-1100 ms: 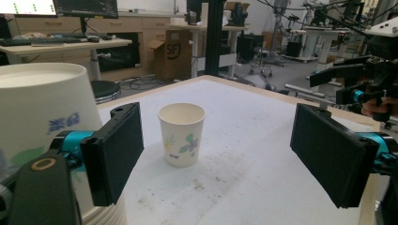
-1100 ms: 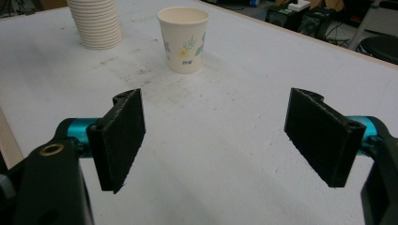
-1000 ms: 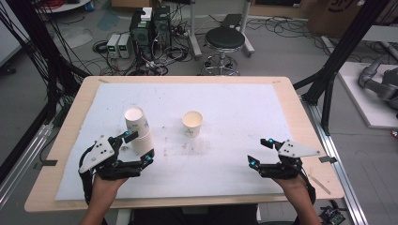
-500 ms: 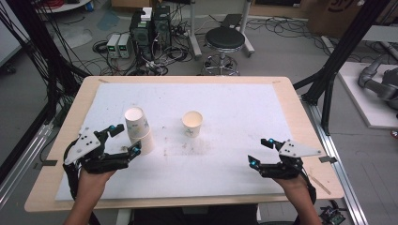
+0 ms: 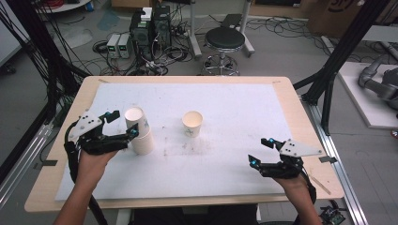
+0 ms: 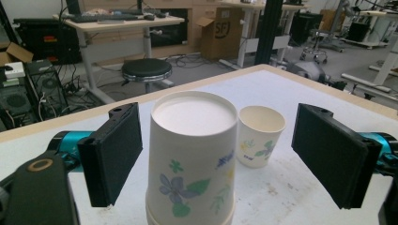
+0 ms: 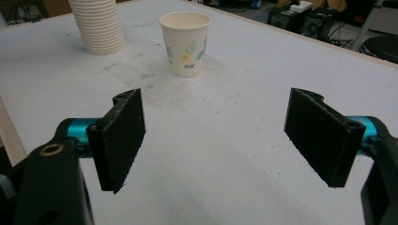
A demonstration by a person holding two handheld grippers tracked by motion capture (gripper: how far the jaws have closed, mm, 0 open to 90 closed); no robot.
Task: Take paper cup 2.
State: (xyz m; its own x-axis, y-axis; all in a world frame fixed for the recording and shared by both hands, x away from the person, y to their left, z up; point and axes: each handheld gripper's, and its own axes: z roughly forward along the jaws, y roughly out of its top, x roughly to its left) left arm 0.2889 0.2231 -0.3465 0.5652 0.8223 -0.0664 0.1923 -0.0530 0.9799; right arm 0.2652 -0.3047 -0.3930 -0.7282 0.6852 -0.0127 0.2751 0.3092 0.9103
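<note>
On the white mat (image 5: 225,168) that covers the table (image 5: 288,93), a stack of upside-down paper cups (image 5: 139,130) stands at about nine o'clock from the mat's middle. The left gripper (image 5: 121,125) has its jaws spread wide on either side of that stack. In the left gripper view the stack (image 6: 192,159) rises between the two black pads (image 6: 112,152), with a clear gap on each side, so nothing is pinched (the left pad sits closer to the cup wall than the right one). The top cup carries a printed flower pattern, and its flat base faces up.

A single paper cup (image 5: 192,123) stands upright, mouth open, near the mat's centre, at roughly three o'clock from the stack and apart from it. In the left gripper view it (image 6: 261,136) shows just behind the stack, at about two o'clock.

The right gripper (image 5: 260,151) rests low over the mat at about four o'clock, well apart from both cups, its jaws wide and holding nothing. In the right gripper view the single cup (image 7: 184,43) stands at twelve o'clock beyond the pads, with the stack (image 7: 97,24) at about eleven o'clock.
</note>
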